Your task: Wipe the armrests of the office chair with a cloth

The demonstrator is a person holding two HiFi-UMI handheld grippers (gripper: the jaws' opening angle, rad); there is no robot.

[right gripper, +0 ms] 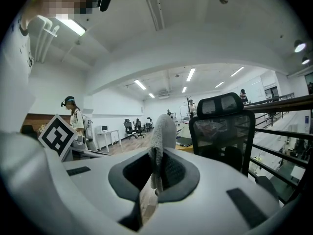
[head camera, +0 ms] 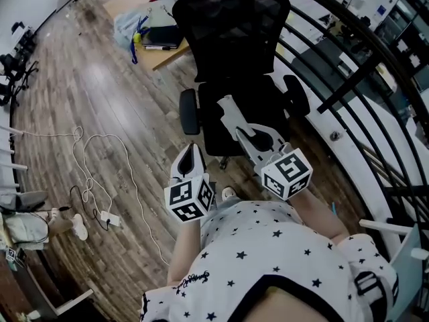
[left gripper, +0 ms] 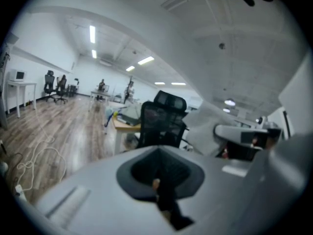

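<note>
Seeing 1 office chair w/ 2 armrests, 1 cloth, 1 desk. Person's holding 2 grippers: left gripper, right gripper, each carrying 1 marker cube. 2 far chairs standing at back.

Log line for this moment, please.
right gripper: shut on cloth | left gripper: shut, empty | cloth: off both armrests | wiping: not started

wood floor (white cable on it) | desk | black railing | strip lights
</note>
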